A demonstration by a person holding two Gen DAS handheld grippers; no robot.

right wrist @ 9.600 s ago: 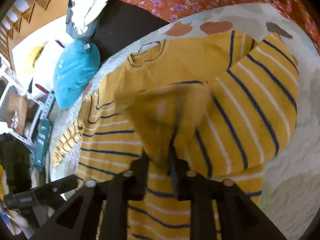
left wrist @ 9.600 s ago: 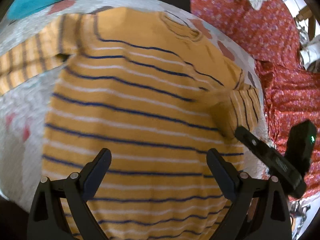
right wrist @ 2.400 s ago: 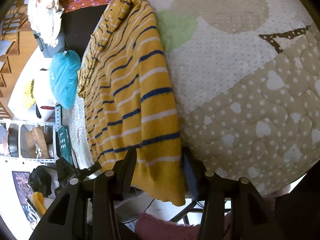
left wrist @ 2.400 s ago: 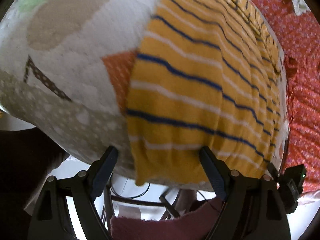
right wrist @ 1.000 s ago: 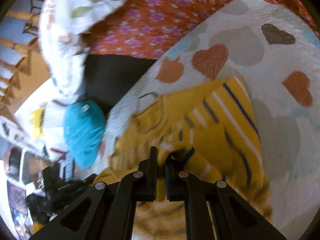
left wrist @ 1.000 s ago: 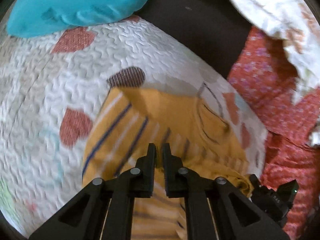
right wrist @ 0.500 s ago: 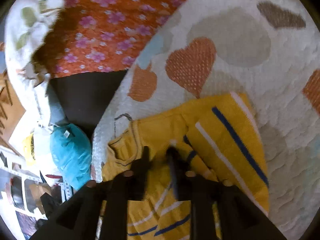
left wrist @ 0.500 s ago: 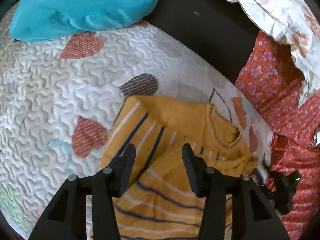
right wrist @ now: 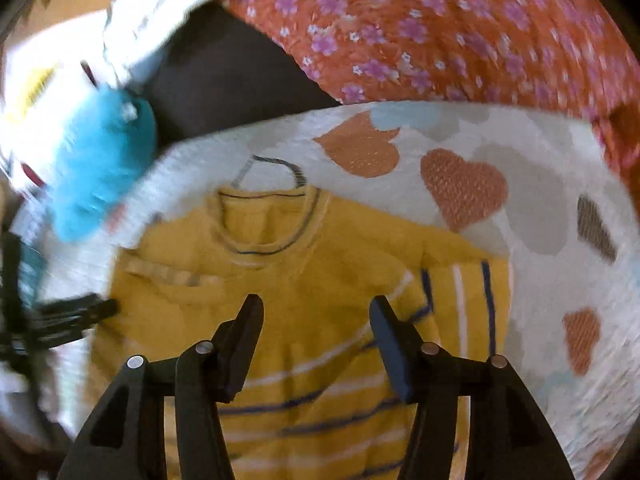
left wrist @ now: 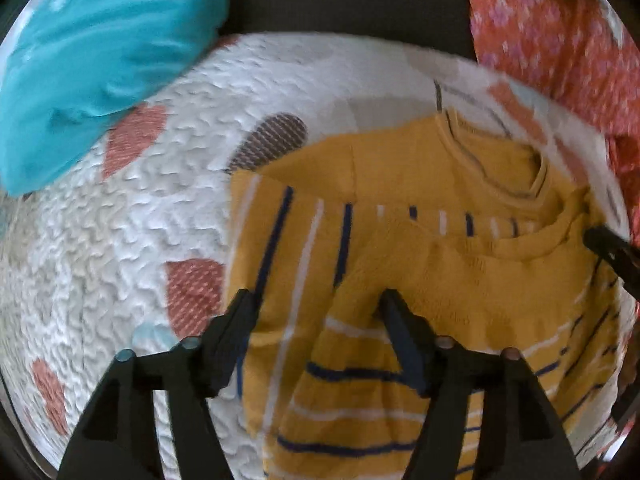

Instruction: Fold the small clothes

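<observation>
Two grippers: both over the sweater, holding nothing
Left gripper: jaws spread wide, above the sweater's striped left side
Right gripper: jaws spread wide, above the plain yellow chest
Yellow striped sweater: folded, flat on the quilt, collar toward the far edge
Heart-print quilt: white, carries the sweater
Teal cloth: bunched at the quilt's far left corner
Red floral fabric: beyond the far right edge

Mustard navy-and-white-striped sweater; white heart-patterned quilt
</observation>
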